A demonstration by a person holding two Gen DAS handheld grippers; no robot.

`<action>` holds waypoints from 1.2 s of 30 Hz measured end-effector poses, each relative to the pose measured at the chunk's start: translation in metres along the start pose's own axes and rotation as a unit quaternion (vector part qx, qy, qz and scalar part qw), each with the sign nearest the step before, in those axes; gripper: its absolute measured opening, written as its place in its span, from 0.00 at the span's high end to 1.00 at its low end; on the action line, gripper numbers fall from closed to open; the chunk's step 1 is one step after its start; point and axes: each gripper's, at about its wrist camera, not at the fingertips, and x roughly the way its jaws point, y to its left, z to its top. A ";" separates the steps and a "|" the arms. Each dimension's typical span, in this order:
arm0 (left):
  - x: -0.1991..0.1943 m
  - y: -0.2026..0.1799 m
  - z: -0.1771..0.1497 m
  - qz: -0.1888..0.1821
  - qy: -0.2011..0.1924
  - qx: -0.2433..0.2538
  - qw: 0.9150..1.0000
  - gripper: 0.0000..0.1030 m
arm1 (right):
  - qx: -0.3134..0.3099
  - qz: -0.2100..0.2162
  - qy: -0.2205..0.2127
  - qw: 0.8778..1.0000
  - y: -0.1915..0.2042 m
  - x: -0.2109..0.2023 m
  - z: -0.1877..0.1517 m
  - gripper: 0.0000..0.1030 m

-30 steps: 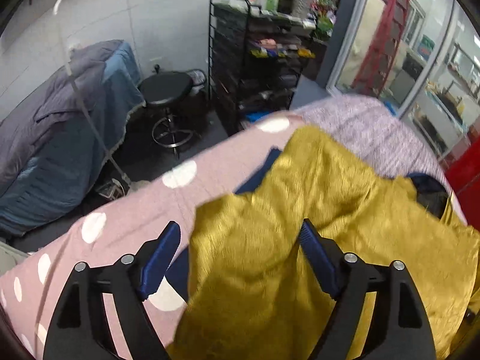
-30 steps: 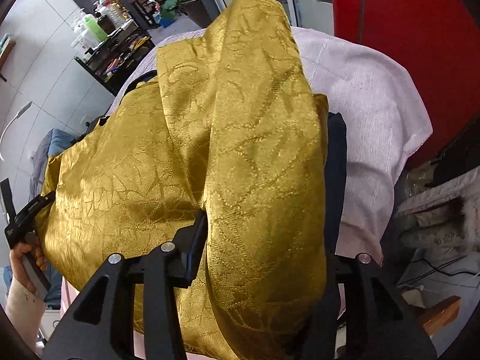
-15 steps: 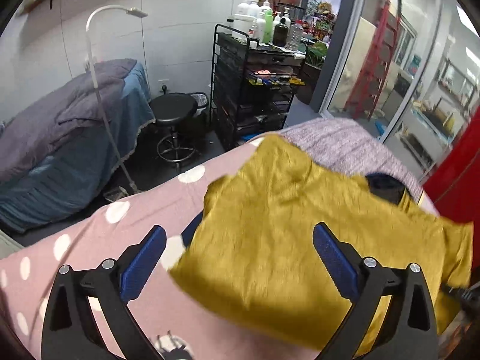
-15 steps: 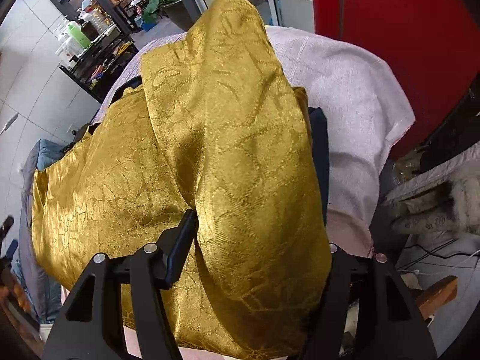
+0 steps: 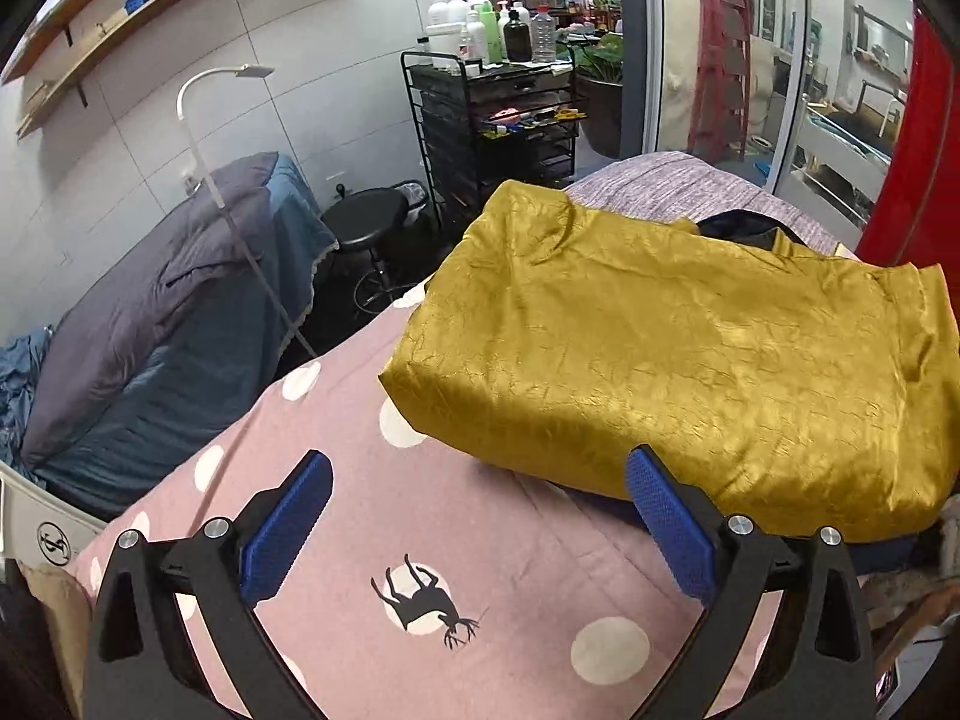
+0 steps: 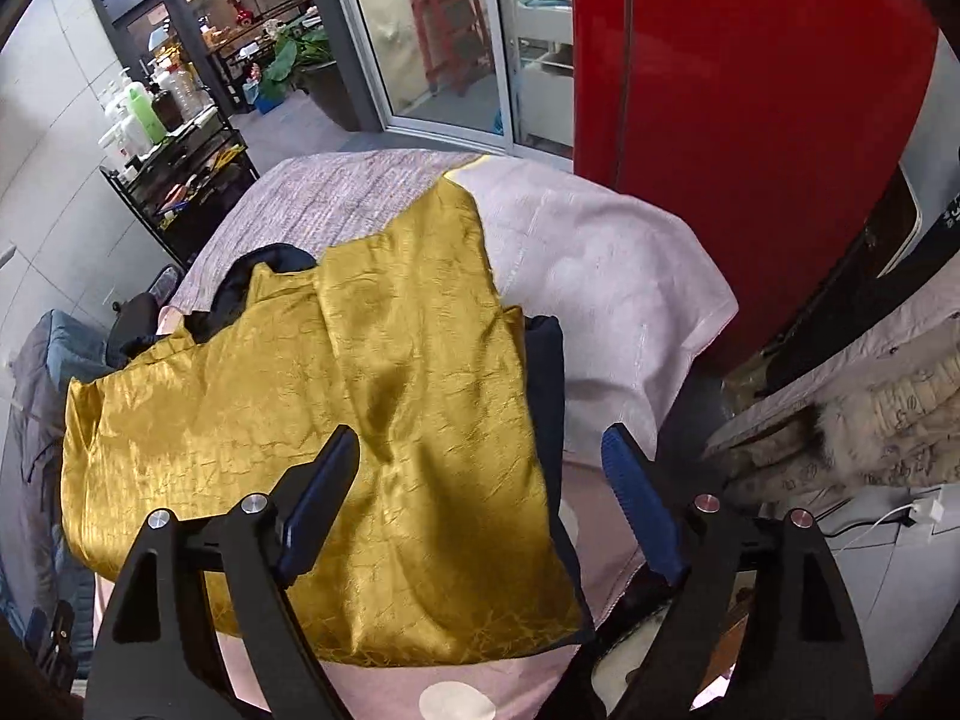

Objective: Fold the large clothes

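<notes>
Garment: gold garment point(image 5: 678, 354) lies folded on the pink dotted bedcover point(image 5: 468, 588), 12 o'clock of both claws.
Left claw point(image 5: 477, 531): released, empty.
Right claw point(image 6: 480, 504): jaws opening, nothing pinched.
Tip: grab both near corners evenly, fold flat.

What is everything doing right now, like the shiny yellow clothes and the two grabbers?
Yellow garment: folded into a flat bundle, lying on the bed, held by nothing.
Dark blue lining: peeking out along the garment's edge.
Left gripper: open wide, nothing between its pads, above the pink spotted sheet.
Right gripper: jaws opening, pads off the garment, which lies below.
Pink spotted sheet: spread flat under the garment.
</notes>
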 end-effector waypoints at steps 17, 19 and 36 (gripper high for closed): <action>-0.034 -0.035 -0.005 0.009 0.040 0.062 0.997 0.07 | -0.164 0.064 0.045 0.983 0.112 -0.026 -0.072 0.20; -0.034 -0.037 -0.006 0.003 0.050 0.060 0.997 0.06 | -0.167 0.060 0.049 0.983 0.112 -0.028 -0.074 0.20; -0.020 -0.059 -0.010 -0.049 0.125 0.054 0.989 0.07 | -0.231 0.026 0.064 0.971 0.120 -0.033 -0.092 0.20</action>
